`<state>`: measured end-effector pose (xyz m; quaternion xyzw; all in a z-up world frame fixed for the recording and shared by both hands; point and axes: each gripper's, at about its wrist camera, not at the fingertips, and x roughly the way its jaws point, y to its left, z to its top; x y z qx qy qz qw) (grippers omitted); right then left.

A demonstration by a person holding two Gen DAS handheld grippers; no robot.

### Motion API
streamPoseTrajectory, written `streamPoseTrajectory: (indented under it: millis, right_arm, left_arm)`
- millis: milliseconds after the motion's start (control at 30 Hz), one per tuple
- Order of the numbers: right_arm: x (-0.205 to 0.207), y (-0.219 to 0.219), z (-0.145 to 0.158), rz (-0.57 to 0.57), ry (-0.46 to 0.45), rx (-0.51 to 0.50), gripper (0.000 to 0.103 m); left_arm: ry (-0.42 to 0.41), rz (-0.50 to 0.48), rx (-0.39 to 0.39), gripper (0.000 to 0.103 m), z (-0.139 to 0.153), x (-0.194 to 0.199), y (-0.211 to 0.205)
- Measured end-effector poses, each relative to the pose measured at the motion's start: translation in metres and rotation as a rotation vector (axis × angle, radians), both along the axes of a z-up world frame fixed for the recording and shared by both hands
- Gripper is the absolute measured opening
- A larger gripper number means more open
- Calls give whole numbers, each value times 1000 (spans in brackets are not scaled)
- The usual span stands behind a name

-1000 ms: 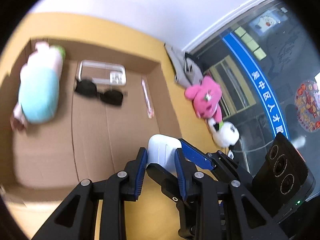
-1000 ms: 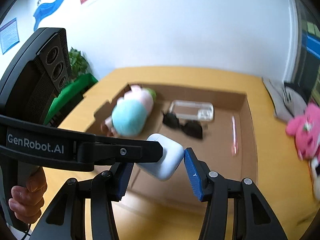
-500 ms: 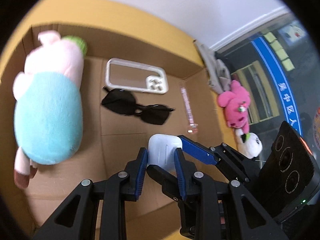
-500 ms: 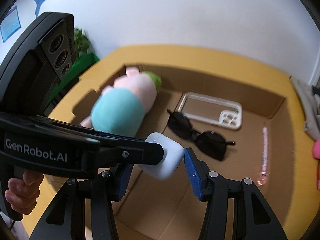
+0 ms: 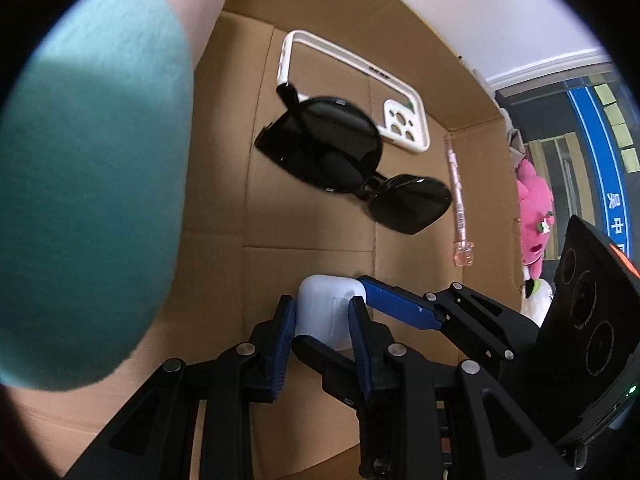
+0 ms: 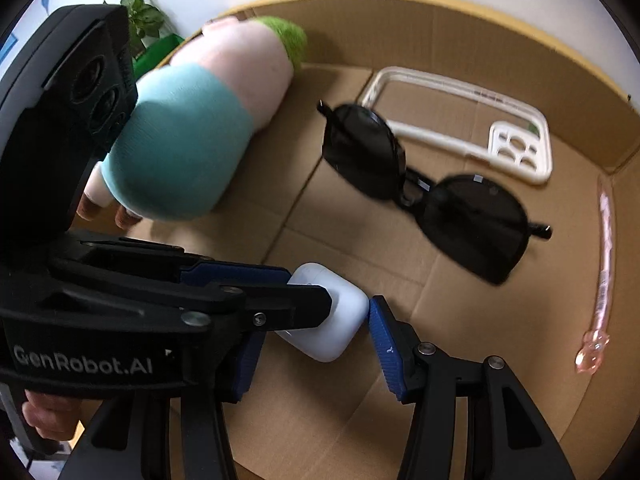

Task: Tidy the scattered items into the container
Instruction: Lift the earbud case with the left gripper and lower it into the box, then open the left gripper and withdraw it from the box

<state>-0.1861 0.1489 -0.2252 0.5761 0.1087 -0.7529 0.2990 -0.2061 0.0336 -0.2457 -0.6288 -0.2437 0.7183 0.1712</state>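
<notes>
A white earbud case (image 5: pixel 324 308) (image 6: pixel 336 328) hangs just above the floor of the cardboard box (image 5: pixel 304 272) (image 6: pixel 460 380). My left gripper (image 5: pixel 320 314) is shut on it, blue pads pressing its two flat sides. My right gripper (image 6: pixel 316 332) grips the same case from the other side. Its right pad touches the case's edge, while its left pad is hidden behind the left gripper's fingers (image 6: pixel 248 276). In the left wrist view one blue finger (image 5: pixel 400 306) of the right gripper meets the case's corner.
Inside the box lie a teal and pink plush toy (image 5: pixel 92 180) (image 6: pixel 188 140), black sunglasses (image 5: pixel 332 152) (image 6: pixel 424 188), a white phone case (image 5: pixel 352 68) (image 6: pixel 460 120) and a pink pen (image 5: pixel 456 196) (image 6: pixel 604 260). A pink plush (image 5: pixel 534 208) lies outside the right wall.
Both grippers have come down together into the box with the earbud case between them. The plush toy, sunglasses and phone case now loom much closer. Neither grip has altered.
</notes>
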Motion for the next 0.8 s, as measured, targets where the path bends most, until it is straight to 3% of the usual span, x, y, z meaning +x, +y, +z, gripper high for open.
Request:
streamPoseTrajectory:
  millis: [67,133,167,300,367,433,500,667,800]
  right_arm:
    - [0,0,0,3,-14,9,58]
    - [-1,1,1,-13,-39,16,84]
    - [0,3,5,-26,-29,29,89]
    - [11,21,35,-87,7,12,96]
    - [22,34,59,-129,40,7,96]
    - [41,45,90,-164,84,0,98]
    - [60,53,119,-195,139,15,99]
    - [103,77,199,-310,274,18,101]
    - [139,89,246,-345,352,35,101]
  left_arm:
    - [-1,5,-10,27,2,0,0]
    - [3,11,-25,28,6,2,-1]
    - [12,14,-31,29,12,5,-3]
    - [100,38,-74,40,55,21,-13]
    - [178,42,-143,50,87,34,-15]
    - [265,63,-234,69,124,53,-15]
    - [356,103,-332,80,164,79,-13]
    - [472,141,-526,81,240,134,3]
    - [477,203,-570,81,279,170,19]
